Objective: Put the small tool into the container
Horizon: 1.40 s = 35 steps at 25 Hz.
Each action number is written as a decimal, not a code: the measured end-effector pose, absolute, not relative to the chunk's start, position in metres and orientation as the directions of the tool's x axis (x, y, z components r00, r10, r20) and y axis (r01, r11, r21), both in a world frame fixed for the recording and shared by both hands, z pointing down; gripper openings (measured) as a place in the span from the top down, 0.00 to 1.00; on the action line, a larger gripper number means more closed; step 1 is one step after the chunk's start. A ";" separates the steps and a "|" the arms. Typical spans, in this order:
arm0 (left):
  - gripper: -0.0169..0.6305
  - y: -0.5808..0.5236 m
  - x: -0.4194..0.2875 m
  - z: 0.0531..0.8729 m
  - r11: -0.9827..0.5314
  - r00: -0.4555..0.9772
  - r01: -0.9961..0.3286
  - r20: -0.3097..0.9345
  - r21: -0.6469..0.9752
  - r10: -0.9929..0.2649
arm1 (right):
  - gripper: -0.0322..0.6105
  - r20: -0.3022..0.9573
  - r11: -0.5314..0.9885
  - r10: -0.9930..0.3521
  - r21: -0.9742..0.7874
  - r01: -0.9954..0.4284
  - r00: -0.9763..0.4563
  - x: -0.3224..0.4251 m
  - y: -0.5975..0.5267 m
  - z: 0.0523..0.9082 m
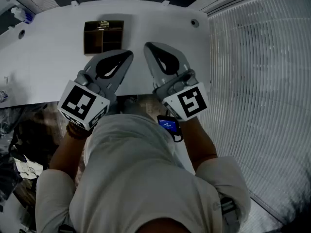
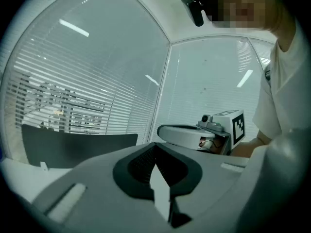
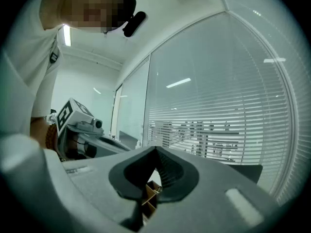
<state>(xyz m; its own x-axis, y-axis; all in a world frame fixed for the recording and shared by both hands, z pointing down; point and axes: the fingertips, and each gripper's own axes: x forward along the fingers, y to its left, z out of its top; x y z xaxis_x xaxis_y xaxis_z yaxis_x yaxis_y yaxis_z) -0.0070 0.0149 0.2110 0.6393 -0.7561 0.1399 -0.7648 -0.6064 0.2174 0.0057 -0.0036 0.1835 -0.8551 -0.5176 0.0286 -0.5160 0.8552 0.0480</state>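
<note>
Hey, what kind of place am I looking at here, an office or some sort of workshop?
Probably an office or meeting room: glass walls with horizontal blinds, a white table with a cable hole, and a strip ceiling light. A small brown container sits on the table.

**No legible text in view**

No word, number or brand can be read. The marker cube on the left gripper shows only a black-and-white pattern of squares. The second cube, on the right gripper, shows the same kind of pattern and no letters. A small blue device at the person's waist bears print too small to make out.
</note>
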 end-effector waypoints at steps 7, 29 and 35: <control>0.97 0.039 0.015 0.185 -0.640 0.666 -0.743 0.119 0.194 -0.737 | 0.95 -0.033 0.852 -0.522 0.020 -0.523 -0.852 0.018 0.023 0.153; 0.97 0.062 0.005 0.138 -0.613 0.625 -0.771 0.023 0.171 -0.780 | 0.95 -0.120 0.887 -0.461 -0.026 -0.461 -0.879 0.014 0.064 0.114; 0.97 0.066 0.001 0.142 -0.576 0.589 -0.799 0.028 0.170 -0.808 | 0.95 -0.141 0.892 -0.450 -0.035 -0.450 -0.882 0.015 0.069 0.112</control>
<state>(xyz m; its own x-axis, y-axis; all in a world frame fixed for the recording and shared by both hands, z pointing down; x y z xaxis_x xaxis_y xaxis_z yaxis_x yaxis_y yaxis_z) 0.0007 0.0656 0.1422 0.5886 -0.8079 0.0282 -0.7993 -0.5764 0.1698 0.0148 0.0687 0.1124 -0.8817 -0.4503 -0.1407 -0.4501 0.8923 -0.0347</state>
